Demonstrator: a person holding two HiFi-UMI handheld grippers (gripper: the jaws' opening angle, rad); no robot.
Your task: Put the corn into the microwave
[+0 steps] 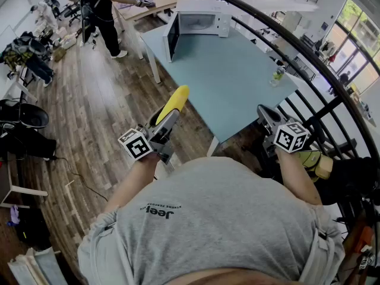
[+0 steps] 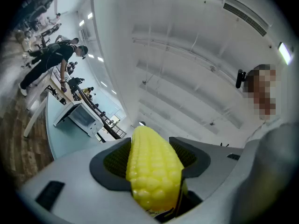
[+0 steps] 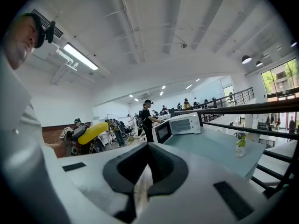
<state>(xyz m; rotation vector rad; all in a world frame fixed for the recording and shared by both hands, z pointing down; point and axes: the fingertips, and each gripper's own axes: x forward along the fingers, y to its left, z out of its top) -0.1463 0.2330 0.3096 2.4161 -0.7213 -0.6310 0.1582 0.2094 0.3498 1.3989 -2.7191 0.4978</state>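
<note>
A yellow corn cob sticks out forward and slightly upward from my left gripper, which is shut on it over the wooden floor, short of the near corner of the teal table. In the left gripper view the corn fills the space between the dark pads. The white microwave stands at the table's far end with its door swung open. It also shows as the microwave in the right gripper view. My right gripper hovers by the table's near right edge, shut, with nothing in it.
A small bottle stands at the table's right edge. A dark curved railing runs along the right side. A person works at a wooden table beyond the microwave. Bags and gear lie on the floor at left.
</note>
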